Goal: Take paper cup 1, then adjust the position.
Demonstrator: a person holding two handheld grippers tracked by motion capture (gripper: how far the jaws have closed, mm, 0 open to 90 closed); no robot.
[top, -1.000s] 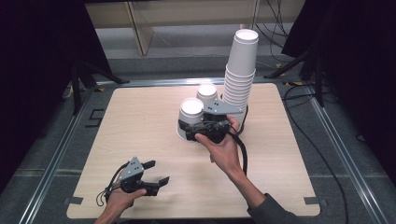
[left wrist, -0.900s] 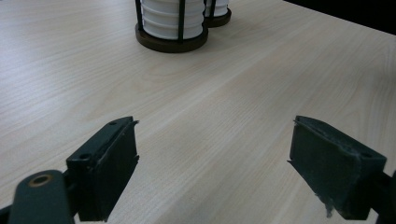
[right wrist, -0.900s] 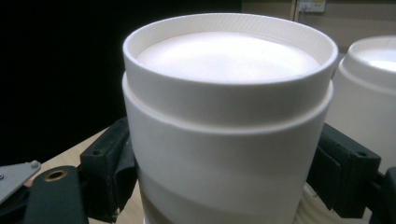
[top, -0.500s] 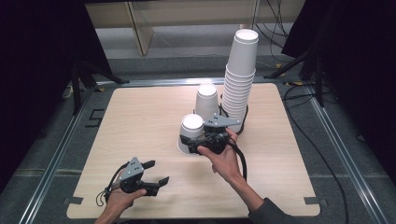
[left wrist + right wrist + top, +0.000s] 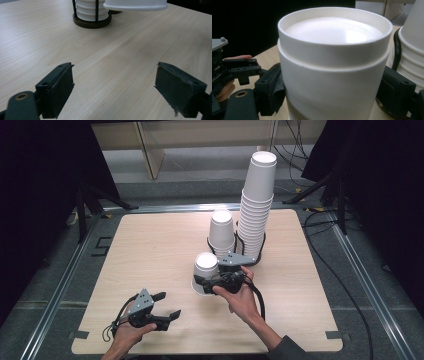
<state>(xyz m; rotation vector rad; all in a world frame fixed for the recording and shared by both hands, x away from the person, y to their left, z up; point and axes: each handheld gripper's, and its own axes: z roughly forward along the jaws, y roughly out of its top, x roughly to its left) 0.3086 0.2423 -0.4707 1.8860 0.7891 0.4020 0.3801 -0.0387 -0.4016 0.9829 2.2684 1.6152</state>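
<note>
An upside-down white paper cup [image 5: 206, 265] stands out over the middle of the table, and my right gripper [image 5: 202, 282] is shut on its lower part. In the right gripper view the cup [image 5: 334, 62] sits between both jaws, which press its sides. I cannot tell whether its rim touches the wood. My left gripper [image 5: 167, 305] hovers open near the front left, with nothing between its jaws. In the left gripper view the held cup's rim [image 5: 135, 5] shows at the top.
A tall stack of white cups [image 5: 257, 205] and a shorter stack [image 5: 221, 230] stand in black wire holders behind the held cup. One holder's round base [image 5: 91, 21] lies ahead of the left gripper. Bare wood [image 5: 150, 245] spreads to the left.
My right gripper has drawn the cup away from the stacks, toward the person. The left gripper has stayed put.
</note>
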